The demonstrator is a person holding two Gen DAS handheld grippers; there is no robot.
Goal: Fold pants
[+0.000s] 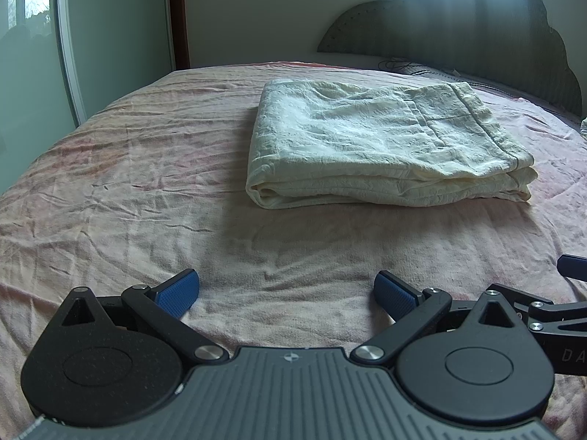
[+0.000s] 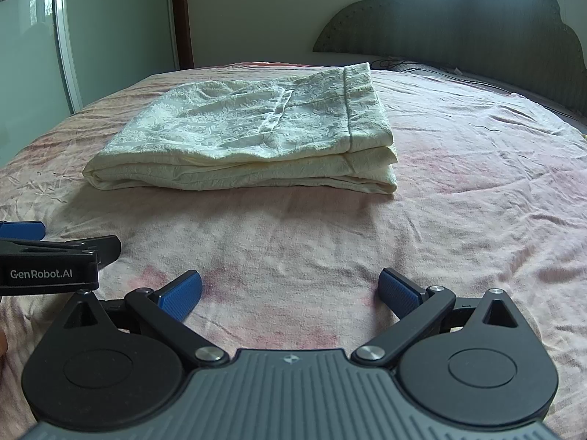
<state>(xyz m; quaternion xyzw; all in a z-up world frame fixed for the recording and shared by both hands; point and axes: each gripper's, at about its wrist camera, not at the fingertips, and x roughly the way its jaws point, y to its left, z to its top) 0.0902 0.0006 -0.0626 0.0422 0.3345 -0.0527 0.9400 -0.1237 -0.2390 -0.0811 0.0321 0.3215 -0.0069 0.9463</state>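
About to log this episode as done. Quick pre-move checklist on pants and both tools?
1. Pants folded into a compact stack: ok, several layers show at the near edge.
2. Stack resting flat on the pink bedsheet: ok.
3. Left tool open and empty: ok.
4. Right tool open and empty: ok.
5. Both tools clear of the pants: ok, bare sheet lies between.
6. Far edge of the stack aligned: cannot tell, hidden behind the top layer.
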